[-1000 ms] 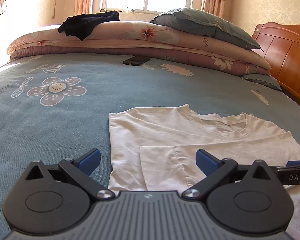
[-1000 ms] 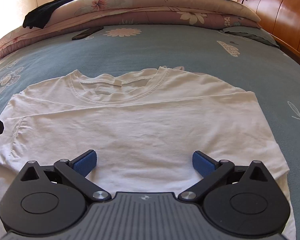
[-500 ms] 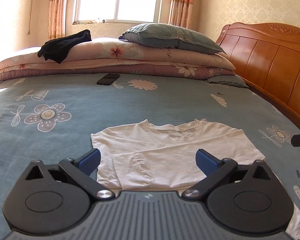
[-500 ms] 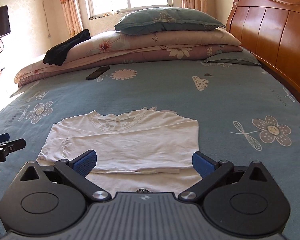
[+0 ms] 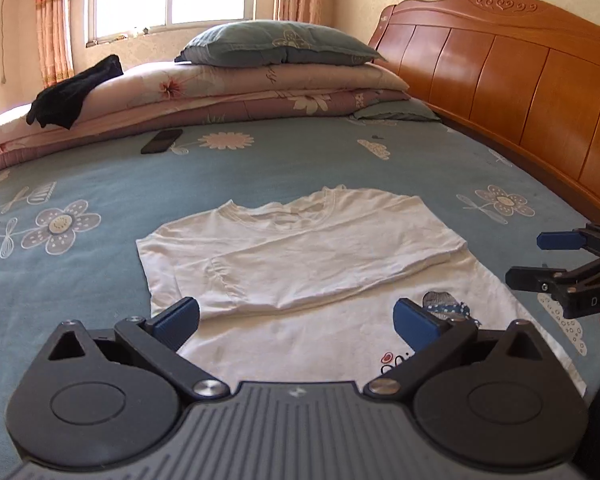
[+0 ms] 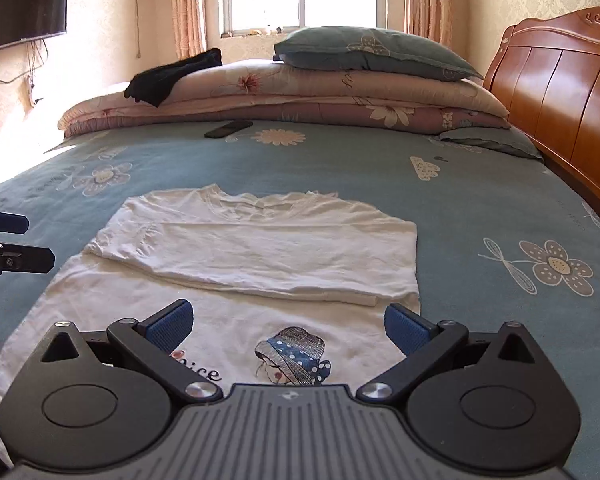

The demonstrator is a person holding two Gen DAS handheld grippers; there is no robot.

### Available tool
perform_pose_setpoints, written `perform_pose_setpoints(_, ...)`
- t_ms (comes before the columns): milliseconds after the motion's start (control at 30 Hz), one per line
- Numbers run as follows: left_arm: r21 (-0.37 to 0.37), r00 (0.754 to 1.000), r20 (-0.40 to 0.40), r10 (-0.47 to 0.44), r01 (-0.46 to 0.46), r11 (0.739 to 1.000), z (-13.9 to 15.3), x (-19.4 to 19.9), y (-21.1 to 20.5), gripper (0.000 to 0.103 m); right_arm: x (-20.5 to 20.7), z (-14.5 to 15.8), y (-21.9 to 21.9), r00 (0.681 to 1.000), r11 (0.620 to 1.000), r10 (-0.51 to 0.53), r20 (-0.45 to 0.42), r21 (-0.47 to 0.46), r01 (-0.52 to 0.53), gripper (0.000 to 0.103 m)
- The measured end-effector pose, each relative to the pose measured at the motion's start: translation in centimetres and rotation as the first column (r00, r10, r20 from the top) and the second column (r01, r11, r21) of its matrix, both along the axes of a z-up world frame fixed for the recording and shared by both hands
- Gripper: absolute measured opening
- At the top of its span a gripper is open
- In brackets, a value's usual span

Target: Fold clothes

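Observation:
A white T-shirt (image 5: 300, 264) lies flat on the blue flowered bedspread (image 5: 100, 184), its top part folded down over the body. A printed girl in a blue hat shows on the near part (image 6: 296, 356). My left gripper (image 5: 296, 320) is open and empty, held above the shirt's near edge. My right gripper (image 6: 286, 324) is open and empty, above the print. The shirt also shows in the right wrist view (image 6: 260, 240). The right gripper shows at the right edge of the left wrist view (image 5: 556, 256); the left gripper shows at the left edge of the right wrist view (image 6: 8, 240).
Folded quilts (image 5: 240, 92) with a blue pillow (image 5: 280, 44) and a black garment (image 5: 72, 92) lie at the far side. A dark phone (image 5: 162, 141) lies on the bedspread before them. A wooden headboard (image 5: 520, 92) runs along the right.
Both grippers have pulled back and up from the shirt, staying open. More of the shirt, its print and the room have come into view.

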State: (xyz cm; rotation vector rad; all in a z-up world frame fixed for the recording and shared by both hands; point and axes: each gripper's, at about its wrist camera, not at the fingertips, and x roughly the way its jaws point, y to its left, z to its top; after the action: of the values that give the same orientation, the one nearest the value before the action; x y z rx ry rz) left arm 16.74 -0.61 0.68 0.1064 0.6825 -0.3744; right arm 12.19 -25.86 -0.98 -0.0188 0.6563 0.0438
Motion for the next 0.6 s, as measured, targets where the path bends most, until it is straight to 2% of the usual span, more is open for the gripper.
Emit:
perform_pose_setpoints(67, 0.038, 0.999, -0.03, 0.034, -0.033, 0.999, -3.6, 1.2, -0.8, 0.102, 1.8, -3.3, 0.7, 0.999, 0.997, -0.03, -0.038, -0.07, 0.027, 0.103)
perform_pose_setpoints(133, 0.036, 0.998, -0.05, 0.039, -0.037, 0.999, -5.8, 2.2, -1.0, 0.102, 3.2, -5.2, 1.0, 0.998, 0.994, -0.045, -0.035, -0.103, 0.042, 0.103)
perform_pose_setpoints(167, 0.039, 0.998, -0.056, 0.039, -0.037, 0.999, -6.6, 2.6, -1.0, 0.102, 3.9, -6.0, 1.1, 0.998, 0.994, -0.041, -0.042, -0.099, 0.036, 0.103)
perform_pose_setpoints(267, 0.096, 0.993, -0.093, 0.068, -0.059, 0.994, -8.5, 3.9, -1.1, 0.102, 6.0, -8.0, 0.9, 0.99, 0.999, -0.033, -0.135, -0.044, 0.027, 0.103)
perform_pose_setpoints(333, 0.094, 0.987, -0.127, 0.103, -0.092, 0.991, -9.8, 4.6, -0.6, 0.103, 5.4, -8.5, 0.5, 0.994, 0.998, -0.057, -0.089, 0.004, 0.058, 0.103)
perform_pose_setpoints(433, 0.076, 0.991, -0.086, 0.105, -0.099, 0.992, -10.3, 3.8, -0.3, 0.103, 4.9, -8.7, 0.7, 0.996, 0.999, -0.052, -0.076, -0.01, 0.052, 0.103)
perform_pose_setpoints(600, 0.095, 0.986, -0.119, 0.114, -0.102, 0.99, -9.7, 3.7, -0.4, 0.103, 3.8, -8.2, 0.7, 0.992, 0.998, -0.062, -0.108, -0.018, 0.061, 0.103)
